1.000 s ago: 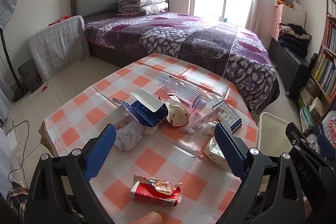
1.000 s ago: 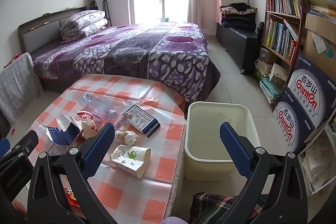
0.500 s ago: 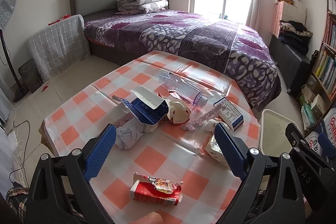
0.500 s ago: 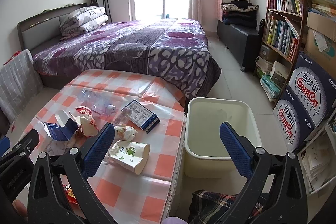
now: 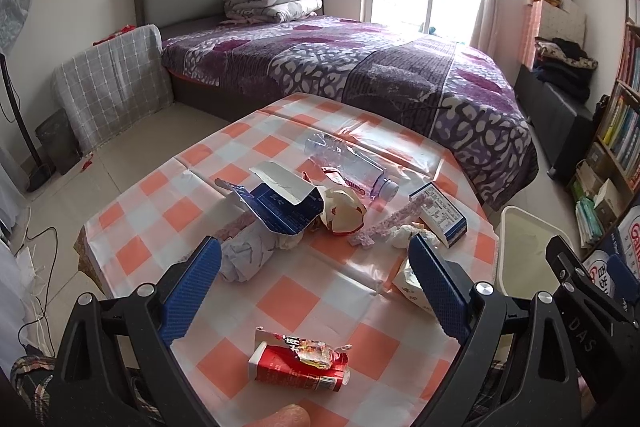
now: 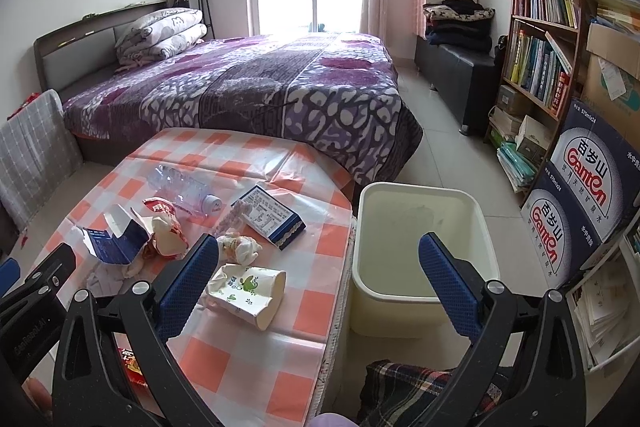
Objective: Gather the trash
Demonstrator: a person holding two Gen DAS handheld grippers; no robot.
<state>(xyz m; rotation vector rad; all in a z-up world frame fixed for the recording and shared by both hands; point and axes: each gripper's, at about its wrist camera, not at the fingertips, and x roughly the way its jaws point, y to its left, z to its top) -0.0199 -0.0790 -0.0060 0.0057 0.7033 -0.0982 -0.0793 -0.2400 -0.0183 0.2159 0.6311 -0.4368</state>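
Note:
Trash lies on the orange-checked table (image 5: pixel 288 299): a red carton (image 5: pixel 298 367), a torn blue box (image 5: pixel 280 207), a clear bottle (image 5: pixel 348 169), a crumpled tissue (image 5: pixel 244 259), a blue-edged box (image 6: pixel 272 217) and a paper cup (image 6: pixel 248 291). My left gripper (image 5: pixel 316 291) is open and empty, above the table just behind the red carton. My right gripper (image 6: pixel 320 279) is open and empty, above the table's right edge, between the cup and the cream bin (image 6: pixel 424 303).
The bin stands on the floor against the table's right side. A bed with a purple cover (image 6: pixel 260 87) lies behind the table. A bookshelf (image 6: pixel 544 27) and stacked cartons (image 6: pixel 580 195) stand at the right. A covered grey item (image 5: pixel 112 87) stands at the left.
Both grippers have risen and pulled back slightly; the table and trash sit a little lower in view. Both stay open and empty.

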